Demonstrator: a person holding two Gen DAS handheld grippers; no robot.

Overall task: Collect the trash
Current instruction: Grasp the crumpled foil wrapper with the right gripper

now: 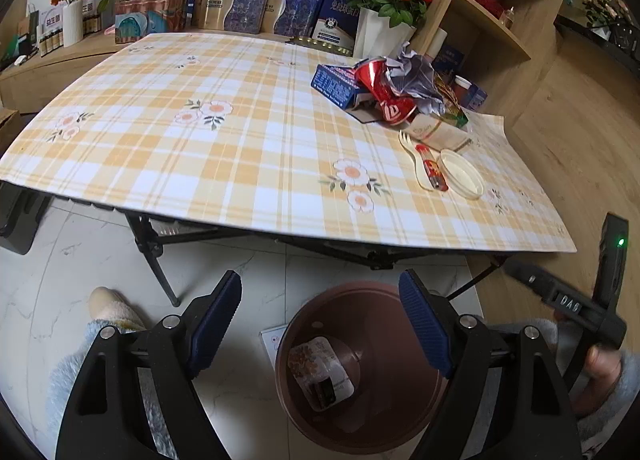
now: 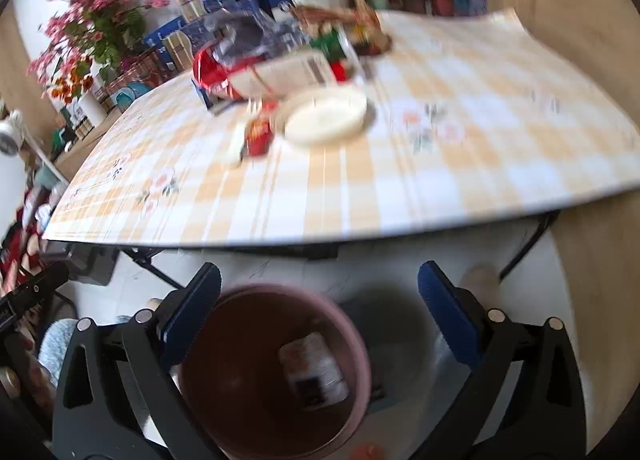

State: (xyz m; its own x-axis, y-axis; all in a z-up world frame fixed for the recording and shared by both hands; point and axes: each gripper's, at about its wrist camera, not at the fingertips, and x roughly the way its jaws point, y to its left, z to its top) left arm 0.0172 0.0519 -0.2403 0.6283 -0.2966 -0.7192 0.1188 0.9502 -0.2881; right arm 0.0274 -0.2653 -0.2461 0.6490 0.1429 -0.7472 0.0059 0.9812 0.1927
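One bin [image 1: 316,432], one wrapper [image 1: 320,374] inside — one lid [image 1: 460,174], one spork [image 1: 416,164], one blue box [image 1: 334,86].

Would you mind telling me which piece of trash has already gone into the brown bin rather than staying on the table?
The flat printed food packet lying inside the brown round plastic bin on the floor; all the other trash remains on the checked tablecloth.

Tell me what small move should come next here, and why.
Probably reach the right gripper up to the table for the round white lid or the red sachet beside it. Both grippers are open and empty above the brown bin, which already holds one wrapper, while the trash pile sits at the table's right end, nearer that gripper.
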